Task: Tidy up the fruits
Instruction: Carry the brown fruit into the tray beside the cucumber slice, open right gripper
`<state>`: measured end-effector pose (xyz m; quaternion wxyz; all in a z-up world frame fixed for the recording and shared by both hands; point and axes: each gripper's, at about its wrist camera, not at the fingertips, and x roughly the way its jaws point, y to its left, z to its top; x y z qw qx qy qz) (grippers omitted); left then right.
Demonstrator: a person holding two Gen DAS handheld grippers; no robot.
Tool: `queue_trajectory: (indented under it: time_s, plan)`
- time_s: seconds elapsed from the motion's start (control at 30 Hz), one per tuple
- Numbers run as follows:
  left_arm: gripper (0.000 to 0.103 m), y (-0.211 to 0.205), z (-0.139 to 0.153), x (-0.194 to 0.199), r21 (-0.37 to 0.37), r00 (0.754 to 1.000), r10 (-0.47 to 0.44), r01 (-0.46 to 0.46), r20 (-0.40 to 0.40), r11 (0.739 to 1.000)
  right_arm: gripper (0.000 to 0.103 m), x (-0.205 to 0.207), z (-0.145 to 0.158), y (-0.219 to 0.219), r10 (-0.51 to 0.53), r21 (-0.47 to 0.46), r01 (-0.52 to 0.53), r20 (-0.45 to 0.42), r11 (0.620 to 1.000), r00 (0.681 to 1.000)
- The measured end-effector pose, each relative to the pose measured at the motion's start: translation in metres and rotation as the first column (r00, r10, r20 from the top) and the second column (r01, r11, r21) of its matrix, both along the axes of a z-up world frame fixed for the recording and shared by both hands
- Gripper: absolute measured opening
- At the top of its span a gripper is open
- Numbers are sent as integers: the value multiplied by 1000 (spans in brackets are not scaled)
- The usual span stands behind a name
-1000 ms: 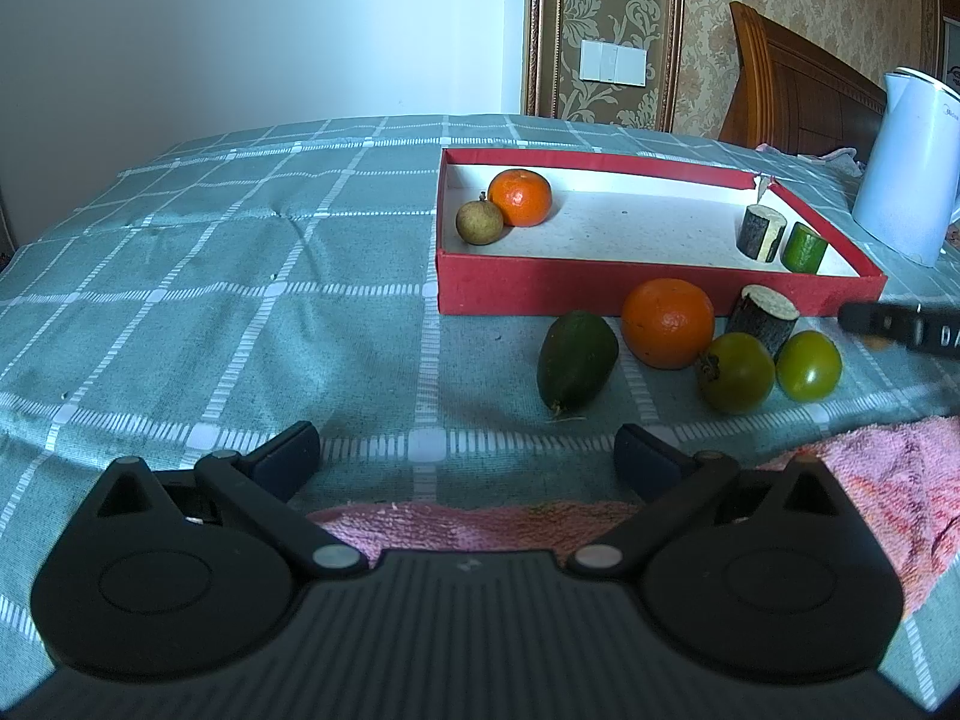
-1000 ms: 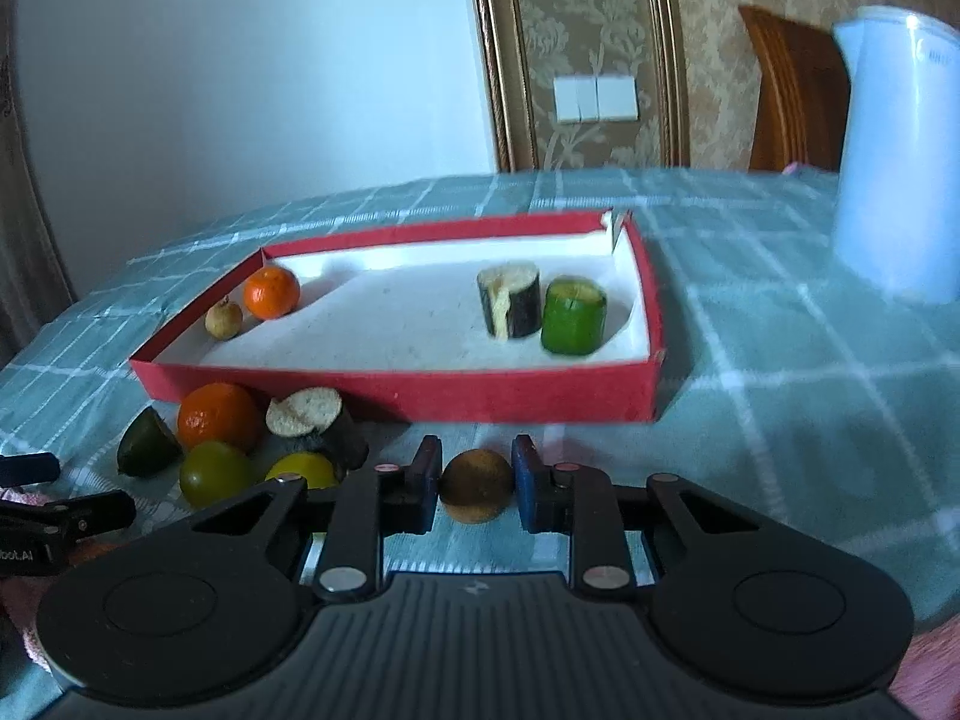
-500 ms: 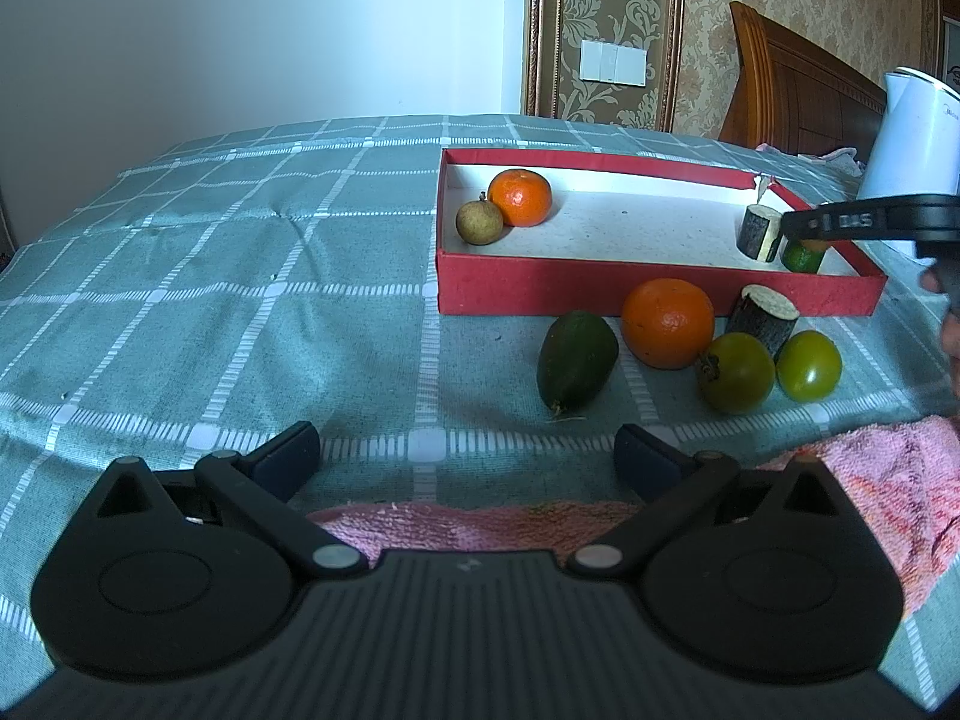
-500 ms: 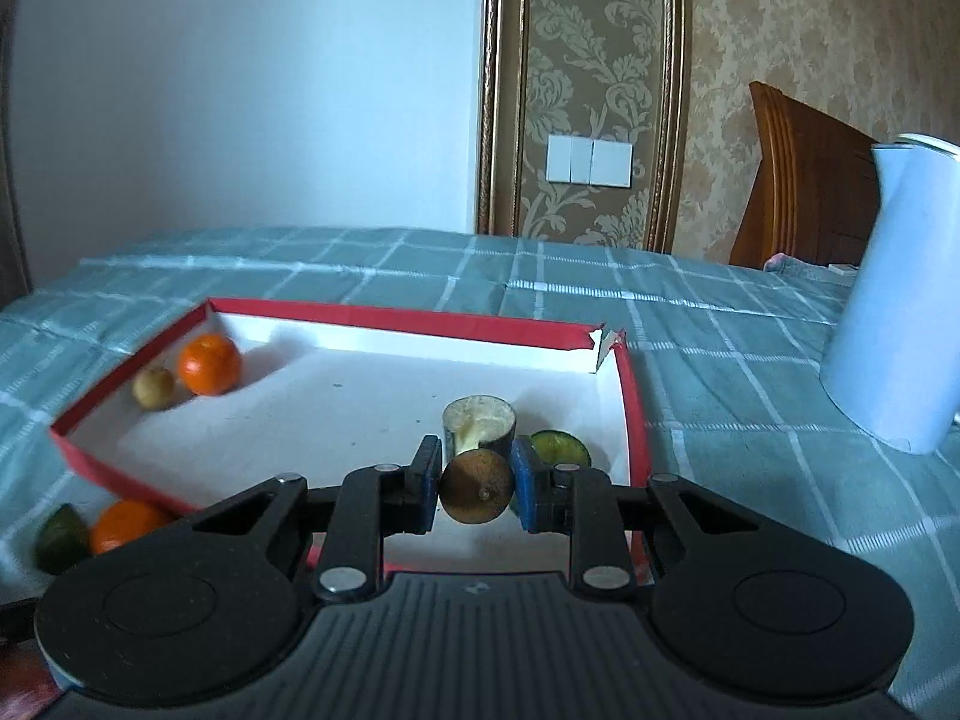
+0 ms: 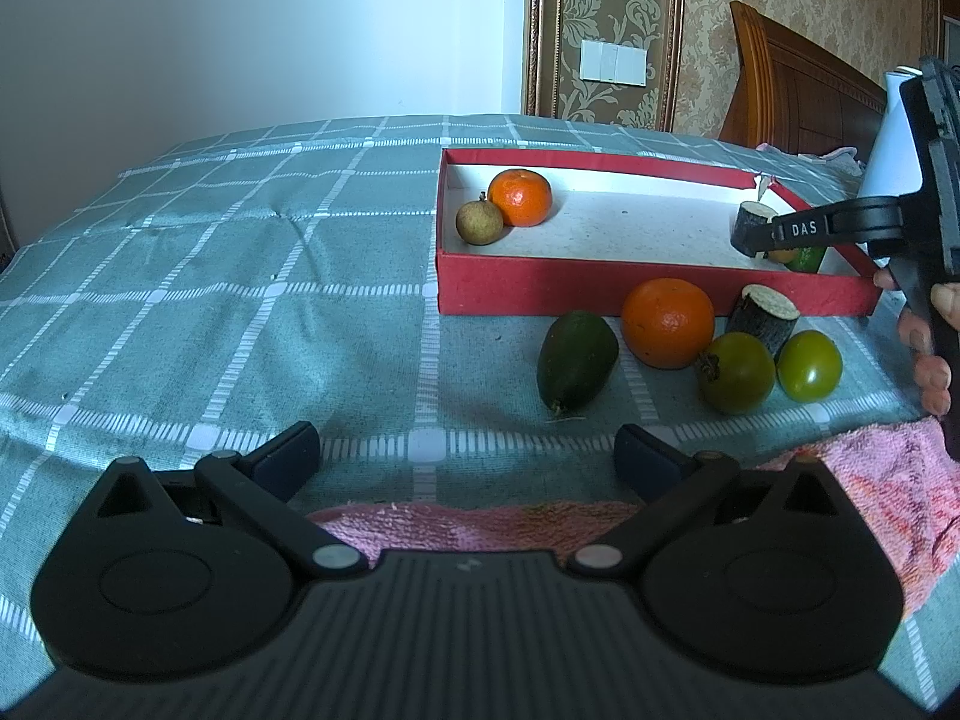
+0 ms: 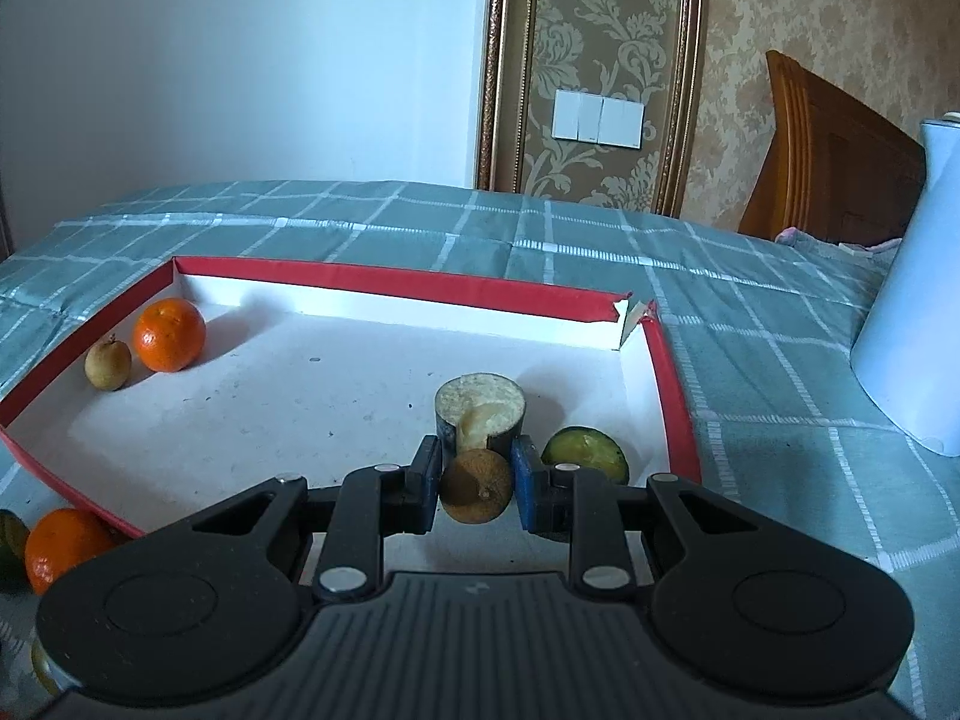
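Observation:
My right gripper (image 6: 476, 477) is shut on a small brown round fruit (image 6: 477, 485) and holds it over the right end of the red tray (image 6: 384, 283), just in front of a dark cut cylinder piece (image 6: 480, 411) and a green piece (image 6: 587, 453). A small orange (image 6: 168, 334) and a tan fruit (image 6: 107, 363) lie at the tray's left end. My left gripper (image 5: 467, 459) is open and empty above the pink towel (image 5: 474, 525). In front of the tray (image 5: 600, 289) lie an avocado (image 5: 576, 358), an orange (image 5: 667, 322), two green fruits (image 5: 737, 372) and a cut piece (image 5: 763, 315).
A white kettle (image 6: 912, 300) stands right of the tray on the green checked cloth (image 5: 240, 276). A wooden headboard (image 6: 828, 162) and the wall are behind. The right gripper's body and the hand on it (image 5: 927, 276) show at the right edge of the left wrist view.
My right gripper has carried the brown fruit from the cloth in front of the tray up and over the tray's right end. My left gripper has not moved.

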<state>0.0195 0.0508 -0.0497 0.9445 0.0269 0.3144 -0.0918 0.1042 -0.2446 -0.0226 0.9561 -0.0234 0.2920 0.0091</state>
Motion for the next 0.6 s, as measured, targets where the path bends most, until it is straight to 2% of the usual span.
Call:
queue_trajectory:
  time_s: [0.4, 0.6]
  plan:
    - [103, 0, 0, 0, 0, 1000, 0, 0, 0, 1000, 24, 6, -2, 5, -3, -29, 3, 3, 1000, 1000]
    - [103, 0, 1, 0, 0, 1000, 0, 0, 0, 1000, 25, 7, -2, 3, 3, -14, -3, -11, 1000, 1000]
